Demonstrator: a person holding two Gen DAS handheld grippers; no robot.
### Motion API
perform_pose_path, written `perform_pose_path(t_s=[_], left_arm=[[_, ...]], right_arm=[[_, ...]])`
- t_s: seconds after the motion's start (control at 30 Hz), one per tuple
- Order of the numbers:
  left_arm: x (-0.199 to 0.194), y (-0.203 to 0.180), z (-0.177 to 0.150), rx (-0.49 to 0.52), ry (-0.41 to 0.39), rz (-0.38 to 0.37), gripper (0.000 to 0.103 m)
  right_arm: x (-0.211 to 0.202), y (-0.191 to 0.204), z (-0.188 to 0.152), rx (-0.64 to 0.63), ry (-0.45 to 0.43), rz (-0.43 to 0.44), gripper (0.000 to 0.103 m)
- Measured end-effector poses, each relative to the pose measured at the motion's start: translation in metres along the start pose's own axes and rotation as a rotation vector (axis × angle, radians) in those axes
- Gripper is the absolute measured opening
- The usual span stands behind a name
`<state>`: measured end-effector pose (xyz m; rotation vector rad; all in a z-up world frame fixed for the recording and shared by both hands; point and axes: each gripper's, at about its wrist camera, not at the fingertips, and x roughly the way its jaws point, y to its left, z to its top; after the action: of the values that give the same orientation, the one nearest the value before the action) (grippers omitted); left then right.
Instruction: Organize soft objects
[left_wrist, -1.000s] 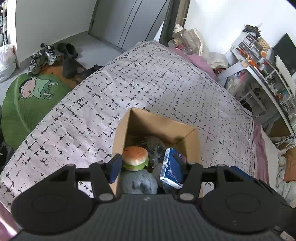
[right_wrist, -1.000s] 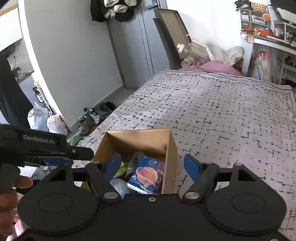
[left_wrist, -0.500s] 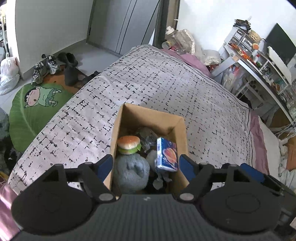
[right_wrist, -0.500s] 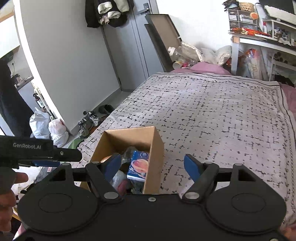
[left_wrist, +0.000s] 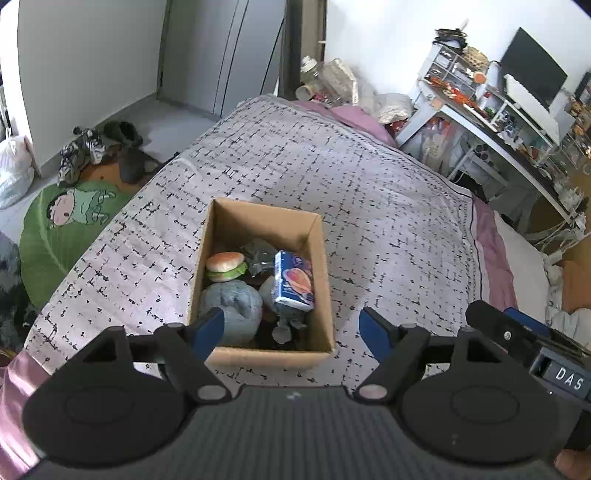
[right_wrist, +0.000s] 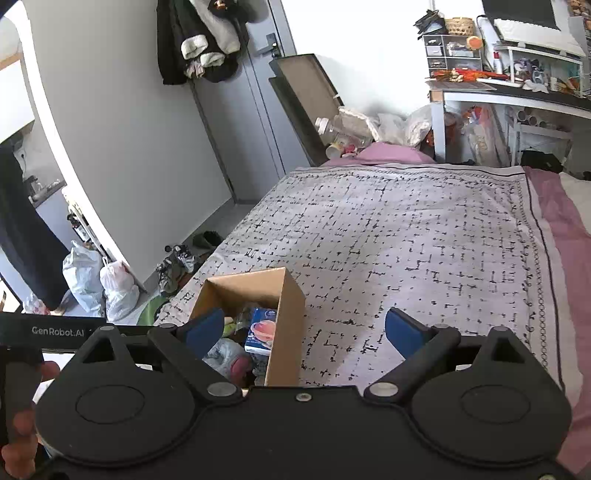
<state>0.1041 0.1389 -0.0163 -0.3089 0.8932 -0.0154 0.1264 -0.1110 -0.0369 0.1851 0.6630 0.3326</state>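
Judging by what shows, the sorting looks nearly or fully done: the box on the bed already holds the burger toy, a grey plush, a blue tissue pack and a crumpled wrapper behind them. No loose soft thing shows on the bedspread around it. The left gripper hangs over the box's near end, jaws wide and empty. The right gripper has just spread its jaws wider, nothing between them, beside the box's right wall. Whether more items wait out of view cannot be told.
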Motion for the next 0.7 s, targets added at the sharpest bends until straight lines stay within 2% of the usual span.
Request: perform_pose_path(t_s=[0.13, 0.5, 0.7], left_arm=[[-0.014, -0.010, -0.006, 0.016, -0.022, 0.002, 0.085], [-0.039, -0.040, -0.020, 0.076, -0.063, 0.017, 0.095], [-0.051, -0.050, -0.030, 0.116, -0.083, 0.055, 0.098]], right_arm=[[-0.017, -0.007, 0.002, 0.011, -0.018, -0.010, 0.103], [-0.060, -0.027, 0.000, 0.027, -0.019, -0.075, 0.103], [-0.073, -0.032, -0.005, 0.017, -0.004, -0.128, 0.103]])
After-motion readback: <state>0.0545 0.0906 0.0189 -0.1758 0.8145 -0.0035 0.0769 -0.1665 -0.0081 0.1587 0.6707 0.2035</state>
